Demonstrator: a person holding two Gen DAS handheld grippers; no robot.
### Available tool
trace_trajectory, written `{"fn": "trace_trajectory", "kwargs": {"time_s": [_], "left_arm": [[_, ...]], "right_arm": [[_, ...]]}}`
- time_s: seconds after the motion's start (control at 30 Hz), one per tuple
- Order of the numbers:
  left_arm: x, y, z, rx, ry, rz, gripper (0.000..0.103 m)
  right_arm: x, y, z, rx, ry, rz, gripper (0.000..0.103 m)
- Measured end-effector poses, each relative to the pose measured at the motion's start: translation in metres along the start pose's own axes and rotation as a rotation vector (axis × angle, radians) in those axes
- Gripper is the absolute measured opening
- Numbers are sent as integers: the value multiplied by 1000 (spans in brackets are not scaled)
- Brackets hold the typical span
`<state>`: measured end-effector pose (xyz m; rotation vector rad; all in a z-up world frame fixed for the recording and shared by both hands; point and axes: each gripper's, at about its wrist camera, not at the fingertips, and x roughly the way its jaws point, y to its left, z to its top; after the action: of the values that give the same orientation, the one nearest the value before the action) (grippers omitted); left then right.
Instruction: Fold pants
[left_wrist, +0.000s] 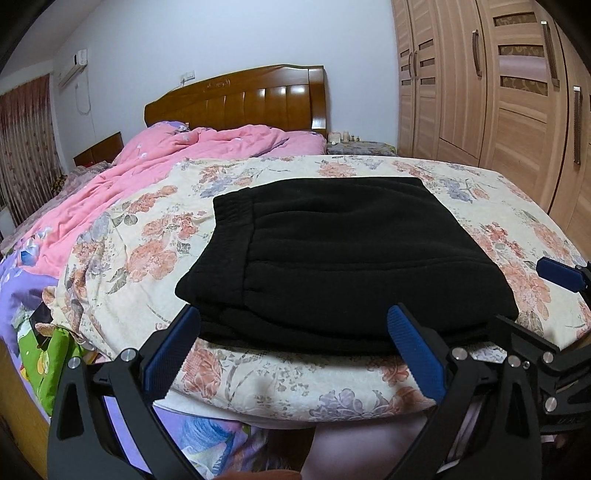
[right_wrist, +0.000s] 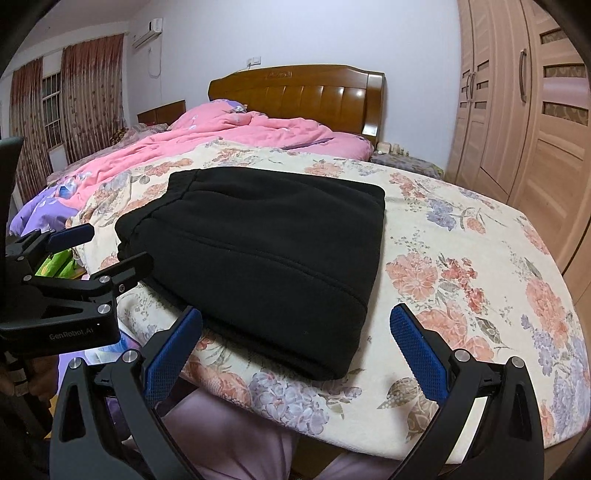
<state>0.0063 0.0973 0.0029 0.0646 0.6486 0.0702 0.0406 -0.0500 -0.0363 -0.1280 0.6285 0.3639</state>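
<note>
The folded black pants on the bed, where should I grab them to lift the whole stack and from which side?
Take the folded black pants at the near edge, where the stacked layers show. Come in low from the front of the bed, one finger under the stack, since that edge faces both open tools.

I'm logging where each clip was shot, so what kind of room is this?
Most likely a home bedroom. A bed with a wooden headboard and a pink quilt fills the view, and a tall wooden wardrobe stands along the wall. The folded black pants lie on the floral bedspread.
</note>
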Motion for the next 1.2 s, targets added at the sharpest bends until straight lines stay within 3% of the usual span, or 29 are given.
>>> {"fn": "trace_trajectory", "kwargs": {"time_s": [1.2], "left_arm": [[4,5,-3,-18,19,3,101]], "right_arm": [[3,2,-4,0,10,7,98]]}}
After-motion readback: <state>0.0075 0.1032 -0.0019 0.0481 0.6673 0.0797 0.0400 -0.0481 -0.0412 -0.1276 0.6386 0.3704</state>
